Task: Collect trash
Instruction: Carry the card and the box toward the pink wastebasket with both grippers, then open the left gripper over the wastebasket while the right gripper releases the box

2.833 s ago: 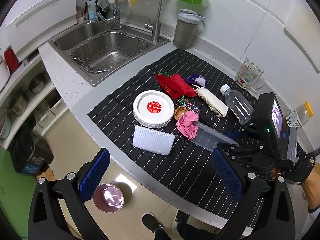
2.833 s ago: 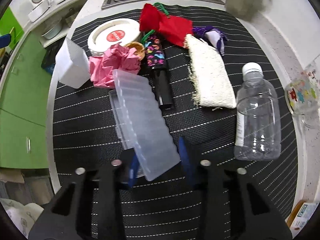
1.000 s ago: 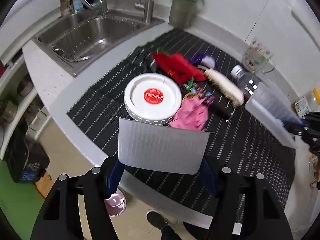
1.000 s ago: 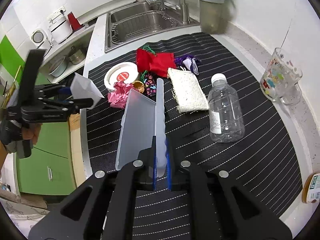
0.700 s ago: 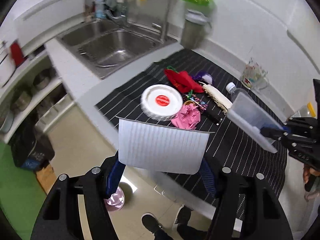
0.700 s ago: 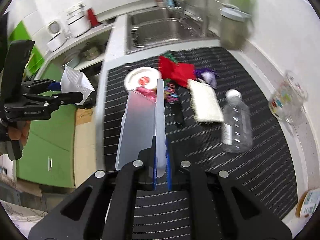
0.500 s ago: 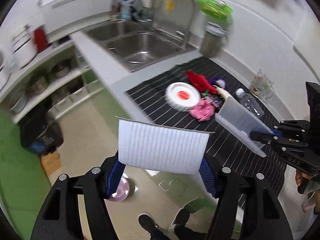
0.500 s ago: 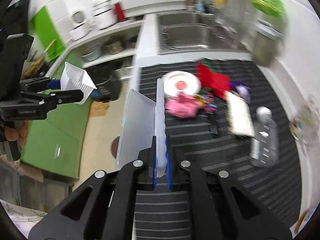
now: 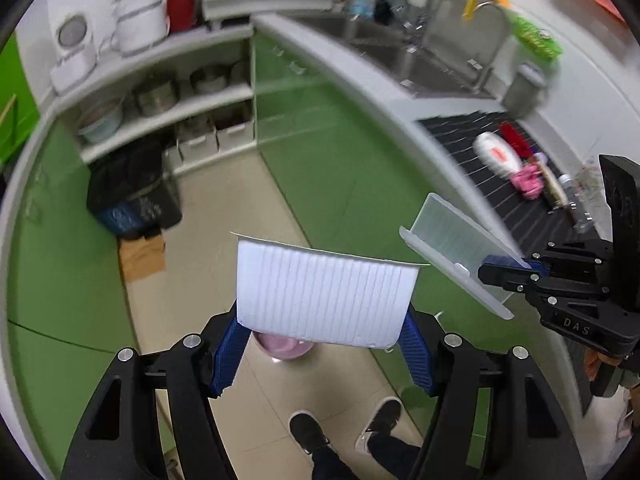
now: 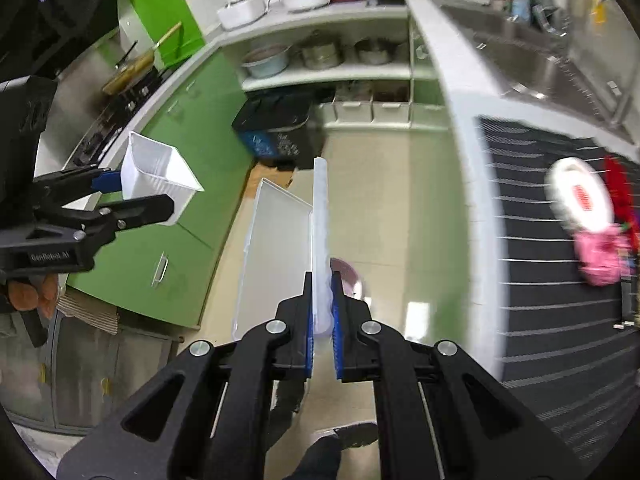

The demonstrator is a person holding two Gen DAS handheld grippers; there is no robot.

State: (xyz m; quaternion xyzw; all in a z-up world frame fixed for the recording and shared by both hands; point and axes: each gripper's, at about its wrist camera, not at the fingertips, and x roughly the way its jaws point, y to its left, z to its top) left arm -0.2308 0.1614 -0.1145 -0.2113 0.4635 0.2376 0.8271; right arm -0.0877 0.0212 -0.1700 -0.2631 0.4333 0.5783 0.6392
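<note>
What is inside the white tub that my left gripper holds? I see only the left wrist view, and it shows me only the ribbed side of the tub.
Observer: In the right wrist view the mouth of the white tub faces the camera, and the inside looks empty.
Operator: Is the clear box closed?
Observer: No. The clear box is open, with its two halves spread apart. The right gripper pinches only one thin half, which is seen edge-on.
Operator: What is the pink thing behind my tub?
Observer: It is a pink bowl on the floor. In the right wrist view it shows just past the gripped half of the box.
</note>
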